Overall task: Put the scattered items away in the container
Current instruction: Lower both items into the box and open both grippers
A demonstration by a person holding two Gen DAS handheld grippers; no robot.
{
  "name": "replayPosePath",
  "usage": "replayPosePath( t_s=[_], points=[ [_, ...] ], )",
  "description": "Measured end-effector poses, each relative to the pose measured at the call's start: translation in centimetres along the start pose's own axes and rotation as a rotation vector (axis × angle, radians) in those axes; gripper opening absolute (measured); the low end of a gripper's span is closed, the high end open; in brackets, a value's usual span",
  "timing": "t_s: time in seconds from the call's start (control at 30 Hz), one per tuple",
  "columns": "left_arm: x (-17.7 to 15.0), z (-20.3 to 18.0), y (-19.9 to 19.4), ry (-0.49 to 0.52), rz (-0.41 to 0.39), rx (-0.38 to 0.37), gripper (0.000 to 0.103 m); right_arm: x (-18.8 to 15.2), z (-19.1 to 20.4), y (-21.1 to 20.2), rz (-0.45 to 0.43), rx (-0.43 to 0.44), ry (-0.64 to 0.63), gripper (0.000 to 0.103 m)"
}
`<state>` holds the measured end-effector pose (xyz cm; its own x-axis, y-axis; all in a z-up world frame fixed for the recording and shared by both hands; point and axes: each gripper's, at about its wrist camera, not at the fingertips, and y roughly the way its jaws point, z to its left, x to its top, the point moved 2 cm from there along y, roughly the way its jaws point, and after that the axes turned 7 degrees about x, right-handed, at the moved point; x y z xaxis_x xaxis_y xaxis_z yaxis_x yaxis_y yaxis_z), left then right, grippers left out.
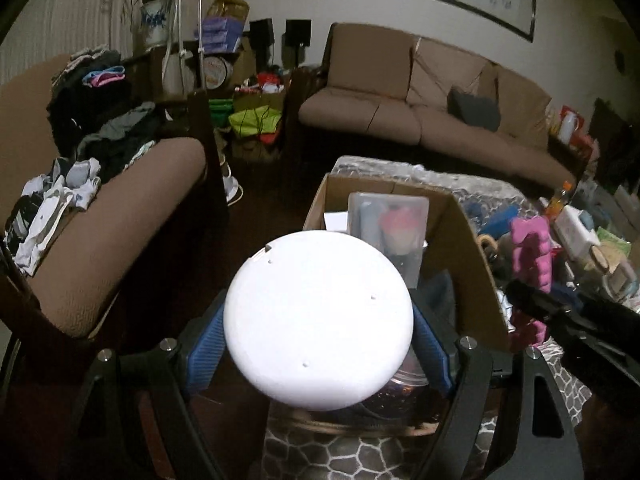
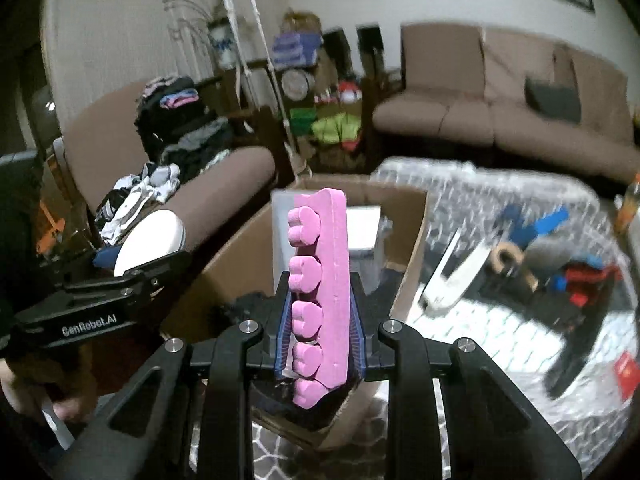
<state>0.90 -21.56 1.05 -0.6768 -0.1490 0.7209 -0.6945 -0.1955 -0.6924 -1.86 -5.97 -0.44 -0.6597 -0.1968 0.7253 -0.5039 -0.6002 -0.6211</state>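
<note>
You are clamping a smooth white round disc (image 1: 318, 320) between the ribbed blue pads (image 1: 204, 354) of your left gripper (image 1: 318, 340), its flat face toward the camera and its rim touching both pads. Your right gripper (image 2: 318, 328) is pinching a soft pink foam toe separator (image 2: 318, 288), lobed along its left edge and standing upright between the pads. Just beyond both is sitting the open brown cardboard box (image 1: 460, 248), its right wall rising beside the disc and its near rim under the foam piece; a translucent plastic case (image 1: 386, 232) is leaning inside. To the right, blue and red clutter (image 2: 560, 248) is lying on the bubble-wrap-covered table (image 2: 500, 340).
</note>
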Motion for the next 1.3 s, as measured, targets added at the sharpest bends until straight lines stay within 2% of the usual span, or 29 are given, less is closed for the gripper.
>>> replayPosePath(
  t_s=[0.13, 0.33, 0.57, 0.7, 0.83, 0.9, 1.0, 1.03, 1.1, 1.17, 1.2, 1.27, 1.3],
  points=[
    [0.0, -0.9, 1.3, 0.038, 0.072, -0.004, 0.083, -0.3, -1.6, 1.9, 0.054, 0.012, 0.058, 0.023],
    [0.7, -1.4, 5.2, 0.117, 0.257, -0.035, 0.083, 0.6, -2.8, 4.6, 0.131, 0.032, 0.152, 0.023],
    [0.5, -1.4, 5.7, 0.13, 0.289, 0.009, 0.083, 1.7, -4.6, 9.0, 0.24, -0.005, 0.324, 0.022],
    [0.4, -1.5, 6.1, 0.138, 0.307, 0.033, 0.083, 1.7, -4.6, 9.9, 0.26, -0.077, 0.32, 0.024],
    [0.2, -2.0, 6.0, 0.175, 0.33, 0.038, 0.084, 1.6, -4.5, 10.1, 0.28, -0.085, 0.302, 0.026],
    [0.2, -2.2, 5.9, 0.19, 0.316, 0.058, 0.084, 1.5, -4.5, 9.8, 0.272, -0.078, 0.303, 0.027],
    [0.6, -1.9, 4.7, 0.189, 0.272, 0.073, 0.084, 1.5, -4.3, 9.0, 0.26, -0.058, 0.291, 0.037],
    [0.9, -1.5, 4.2, 0.17, 0.257, 0.06, 0.084, 1.5, -4.1, 8.6, 0.257, -0.052, 0.283, 0.042],
    [1.5, -0.7, 3.0, 0.122, 0.216, 0.035, 0.085, 1.6, -3.6, 7.7, 0.253, -0.036, 0.266, 0.043],
    [2.0, 0.1, 2.0, 0.074, 0.163, 0.012, 0.091, 1.7, -3.4, 6.2, 0.237, -0.044, 0.233, 0.052],
    [2.4, 0.6, 1.1, 0.037, 0.12, -0.011, 0.091, 1.7, -3.3, 5.1, 0.214, -0.051, 0.213, 0.054],
    [2.9, 1.1, -0.3, -0.02, 0.057, -0.06, 0.092, 1.8, -3.3, 2.5, 0.155, -0.068, 0.173, 0.066],
    [3.1, 1.1, -0.8, -0.041, 0.034, -0.086, 0.092, 1.8, -3.3, 1.2, 0.121, -0.073, 0.148, 0.066]
  ],
)
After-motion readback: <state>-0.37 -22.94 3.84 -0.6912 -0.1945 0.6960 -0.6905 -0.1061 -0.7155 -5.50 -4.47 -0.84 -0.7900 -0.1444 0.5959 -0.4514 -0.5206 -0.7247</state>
